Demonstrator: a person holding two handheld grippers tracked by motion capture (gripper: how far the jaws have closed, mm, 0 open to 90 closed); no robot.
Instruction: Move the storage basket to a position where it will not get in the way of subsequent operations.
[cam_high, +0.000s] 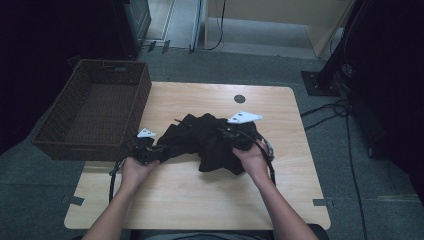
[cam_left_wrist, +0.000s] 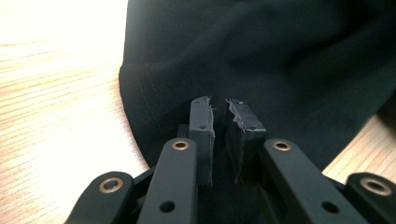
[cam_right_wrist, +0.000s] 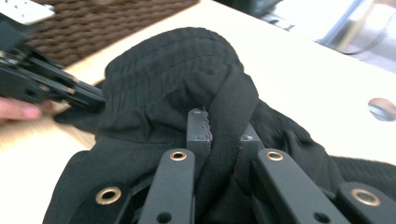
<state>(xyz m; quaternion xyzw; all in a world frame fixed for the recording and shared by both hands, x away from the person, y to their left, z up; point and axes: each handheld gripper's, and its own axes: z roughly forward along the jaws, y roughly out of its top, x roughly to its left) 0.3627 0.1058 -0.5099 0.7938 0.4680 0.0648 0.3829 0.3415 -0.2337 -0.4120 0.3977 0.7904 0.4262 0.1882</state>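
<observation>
On the wooden table (cam_high: 280, 200), a black garment (cam_high: 210, 140) is pinched by the right gripper (cam_right_wrist: 219, 135), seemingly for lifting. Its hem is clamped by the left gripper's (cam_left_wrist: 220, 122) narrowed jaws, apparently to spread it.

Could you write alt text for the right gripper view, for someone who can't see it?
The right gripper pinches a raised fold of a black garment between its two black jaws, above a pale wooden table. At far left the left gripper meets the garment's edge, with a wicker basket behind it.
</observation>
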